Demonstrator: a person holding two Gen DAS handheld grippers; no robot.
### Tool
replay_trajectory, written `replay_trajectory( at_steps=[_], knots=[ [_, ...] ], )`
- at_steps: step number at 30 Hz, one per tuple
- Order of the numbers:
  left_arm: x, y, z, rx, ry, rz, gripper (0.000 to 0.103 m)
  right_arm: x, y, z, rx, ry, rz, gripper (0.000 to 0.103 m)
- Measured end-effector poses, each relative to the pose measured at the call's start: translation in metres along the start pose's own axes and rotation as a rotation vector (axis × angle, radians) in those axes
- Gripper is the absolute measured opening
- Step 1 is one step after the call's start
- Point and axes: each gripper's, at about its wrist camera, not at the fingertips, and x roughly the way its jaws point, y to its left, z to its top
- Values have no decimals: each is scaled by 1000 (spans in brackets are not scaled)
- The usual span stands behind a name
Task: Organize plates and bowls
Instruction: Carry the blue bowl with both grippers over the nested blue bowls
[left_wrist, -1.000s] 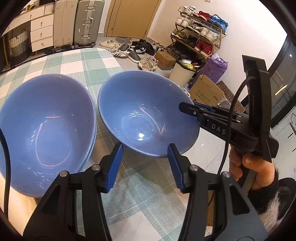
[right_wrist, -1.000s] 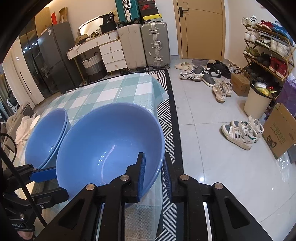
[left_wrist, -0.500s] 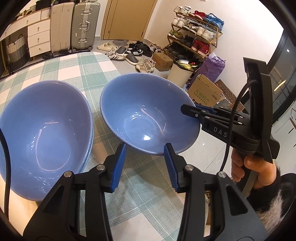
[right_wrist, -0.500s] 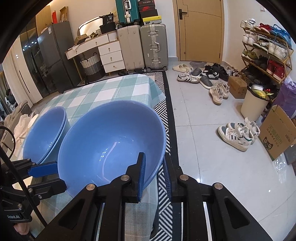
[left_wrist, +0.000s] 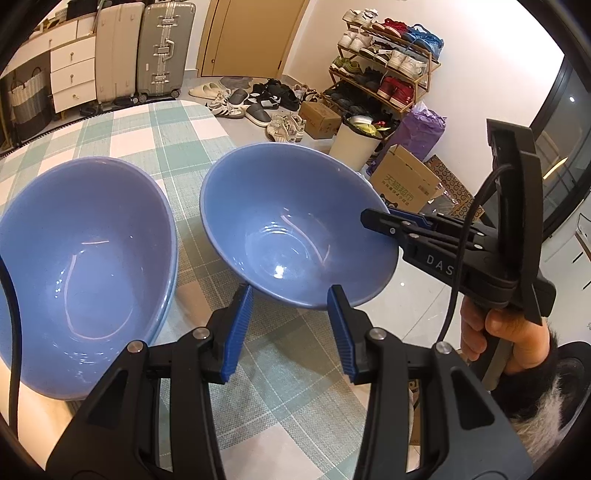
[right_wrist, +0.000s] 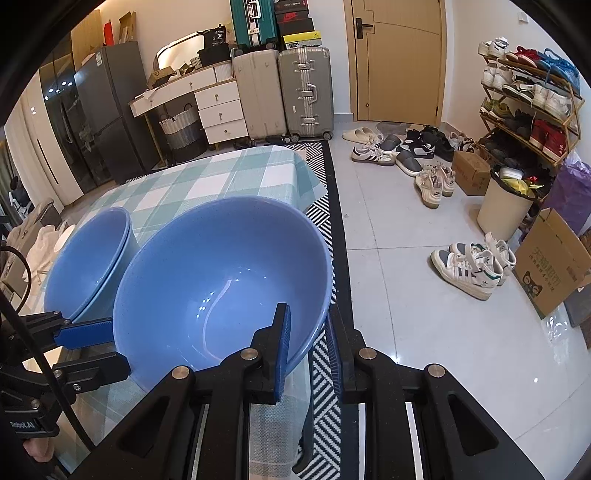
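Observation:
A blue bowl (left_wrist: 295, 229) is held by its right rim in my right gripper (right_wrist: 306, 343), which is shut on the rim; the bowl (right_wrist: 221, 280) looks lifted slightly above the checked tablecloth (left_wrist: 155, 147). The right gripper also shows in the left wrist view (left_wrist: 391, 221). To the left sits a stack of blue bowls (left_wrist: 81, 266), also in the right wrist view (right_wrist: 85, 262). My left gripper (left_wrist: 291, 332) is open and empty, just in front of the held bowl. It also shows in the right wrist view (right_wrist: 85, 332).
The table edge (left_wrist: 362, 369) runs just right of the held bowl. Beyond it on the tiled floor are a cardboard box (left_wrist: 402, 184), a white bin (left_wrist: 354, 140), shoes (right_wrist: 469, 266), a shoe rack (right_wrist: 528, 103) and suitcases (right_wrist: 280, 92).
The left gripper has pulled back and up, so both bowls look smaller. Its jaws have narrowed a little. The right gripper keeps its hold on the bowl and has raised it slightly.

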Motion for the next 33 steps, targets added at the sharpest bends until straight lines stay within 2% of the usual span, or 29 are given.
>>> replay_trajectory(
  at_steps=[8, 17, 33],
  knots=[
    [1, 1, 2, 12, -18, 31, 37, 3, 0, 2, -7, 0, -11, 19],
    [-7, -1, 3, 28, -34, 23, 36, -3, 2, 1, -10, -13, -26, 19],
    [-53, -6, 4, 66, -102, 6, 36, -39, 21, 7, -34, -79, -45, 19]
  ],
)
